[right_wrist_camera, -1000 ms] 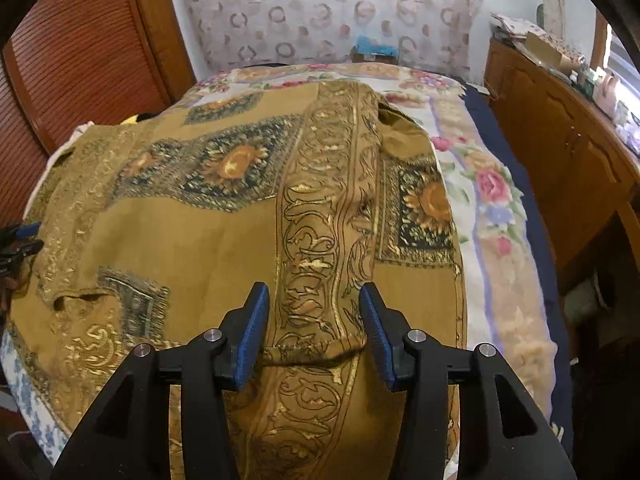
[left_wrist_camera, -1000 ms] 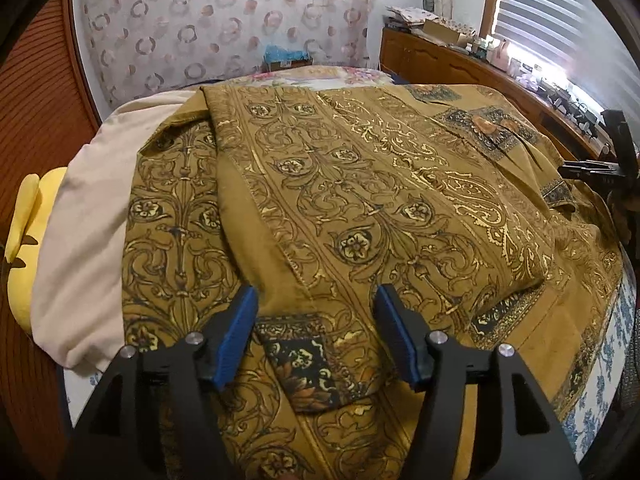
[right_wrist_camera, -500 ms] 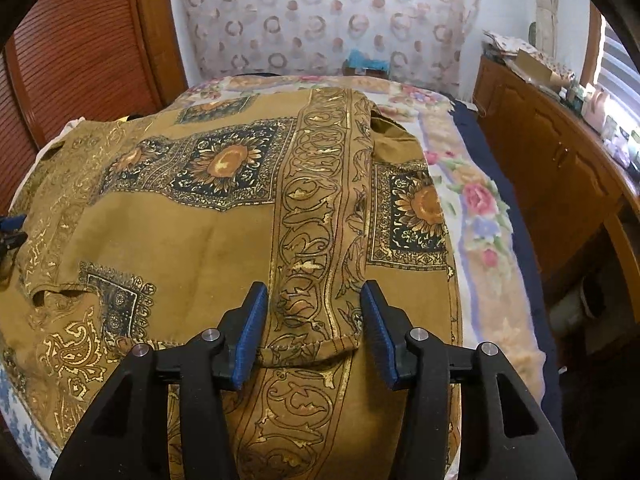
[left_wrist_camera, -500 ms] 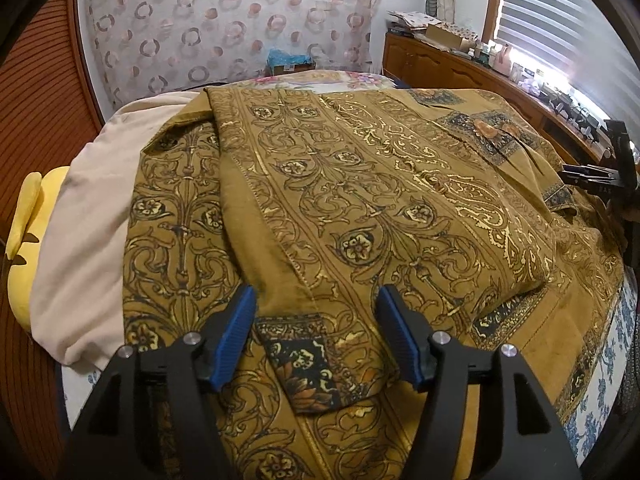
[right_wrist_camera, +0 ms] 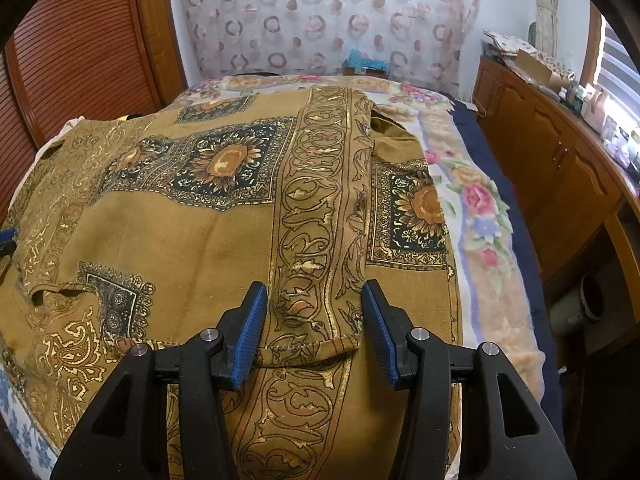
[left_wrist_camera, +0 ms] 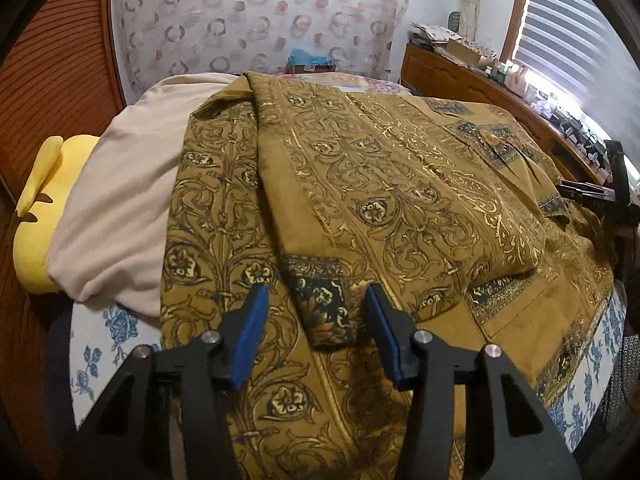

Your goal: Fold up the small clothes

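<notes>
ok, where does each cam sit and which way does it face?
Left wrist: on the left tool, angled down at the garment's folded sleeve; its jaws closing around the cuff; right tool at the edge.
Right wrist: on the right tool, angled down at the other sleeve.
Shared: garment, bed, patterned curtain.

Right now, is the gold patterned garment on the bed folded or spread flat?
Partly folded: the gold garment has both side panels turned over its middle, their edges lying on top.
</notes>
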Demonstrator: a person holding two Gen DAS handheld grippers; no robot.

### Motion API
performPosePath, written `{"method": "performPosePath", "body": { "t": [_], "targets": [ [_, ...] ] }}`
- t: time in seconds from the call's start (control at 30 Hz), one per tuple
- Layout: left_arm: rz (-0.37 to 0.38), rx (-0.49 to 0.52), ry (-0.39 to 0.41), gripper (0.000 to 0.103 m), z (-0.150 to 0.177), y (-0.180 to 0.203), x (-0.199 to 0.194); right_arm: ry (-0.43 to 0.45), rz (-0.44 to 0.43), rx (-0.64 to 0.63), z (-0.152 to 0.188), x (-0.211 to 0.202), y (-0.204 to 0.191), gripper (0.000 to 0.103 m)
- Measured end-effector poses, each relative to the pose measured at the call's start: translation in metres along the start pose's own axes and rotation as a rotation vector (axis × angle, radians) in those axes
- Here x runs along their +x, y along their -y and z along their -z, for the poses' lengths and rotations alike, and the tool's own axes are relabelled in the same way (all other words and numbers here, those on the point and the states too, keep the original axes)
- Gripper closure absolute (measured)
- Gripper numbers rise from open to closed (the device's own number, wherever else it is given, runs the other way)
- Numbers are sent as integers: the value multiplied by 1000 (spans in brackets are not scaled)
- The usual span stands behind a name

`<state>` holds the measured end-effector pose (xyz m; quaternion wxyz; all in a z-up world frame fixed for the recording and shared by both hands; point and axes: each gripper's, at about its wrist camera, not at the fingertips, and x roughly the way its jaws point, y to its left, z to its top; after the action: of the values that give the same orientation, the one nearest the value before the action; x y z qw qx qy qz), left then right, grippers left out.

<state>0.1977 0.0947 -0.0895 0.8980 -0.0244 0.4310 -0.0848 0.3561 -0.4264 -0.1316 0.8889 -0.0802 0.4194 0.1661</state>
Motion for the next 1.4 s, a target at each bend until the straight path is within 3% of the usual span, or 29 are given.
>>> {"method": "performPosePath", "body": {
  "t": [0.17,0.3,0.33,0.43,0.47,0.57,0.73,1.07,1.2,1.4],
  "targets": [
    [2,9,-1,55,-6,6,6,0,0,0,0,0,0,53],
    [7,27,-6,80,-10,13,7,1,2,-2,1,0,1,53],
    [-1,32,-5,91,-11,14,7,2,5,-5,0,0,1,56],
    [5,22,14,102,-14,15,0,18,-5,-29,1,-3,0,86],
    [10,21,25,103,-15,16,-3,20,-5,-37,2,-4,0,92],
    [34,22,73,103,-21,18,-21,71,-27,-39,2,-14,1,98],
    [57,32,154,103,-31,24,-56,165,-39,-33,-5,-43,-1,101],
    [96,11,276,103,-41,13,-122,245,-118,-61,-20,-113,-17,102],
    [89,-10,297,103,-32,0,-142,240,-124,-91,-13,-148,-25,102],
    [52,-34,225,103,11,-13,-132,136,-119,-117,36,-156,-35,102]
  ]
}}
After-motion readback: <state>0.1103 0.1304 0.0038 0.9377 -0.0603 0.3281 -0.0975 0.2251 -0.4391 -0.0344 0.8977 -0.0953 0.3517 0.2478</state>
